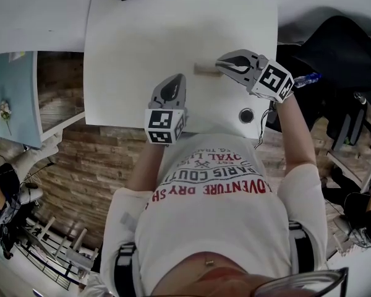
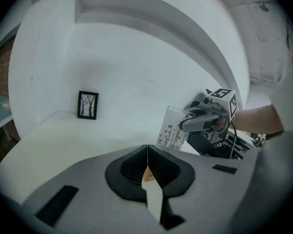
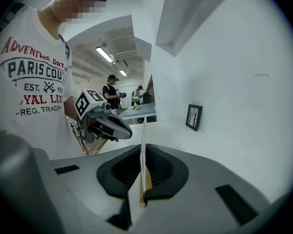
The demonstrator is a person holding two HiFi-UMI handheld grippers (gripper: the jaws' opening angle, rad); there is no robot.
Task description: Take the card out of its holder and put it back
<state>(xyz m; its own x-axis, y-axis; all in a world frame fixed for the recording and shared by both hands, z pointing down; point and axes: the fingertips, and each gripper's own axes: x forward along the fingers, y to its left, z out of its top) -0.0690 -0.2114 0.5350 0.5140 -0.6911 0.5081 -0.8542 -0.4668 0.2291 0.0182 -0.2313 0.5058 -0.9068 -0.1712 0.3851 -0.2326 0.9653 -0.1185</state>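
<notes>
Printed white card (image 2: 172,133) in its clear, wooden-based holder (image 1: 204,68) is grasped by the right gripper (image 1: 222,63) at the white worktop's (image 1: 148,36) right, while the left gripper (image 2: 147,155) is clenched shut

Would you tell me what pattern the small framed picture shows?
The picture: dark bare trees on white; clearest in left gripper view.

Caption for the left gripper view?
The right gripper shut on the printed card at a white table; framed picture by the wall; left gripper with jaws together.

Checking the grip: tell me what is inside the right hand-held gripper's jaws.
A thin printed card, pinched by the right hand-held gripper. Its lower edge is covered by the jaws.
</notes>
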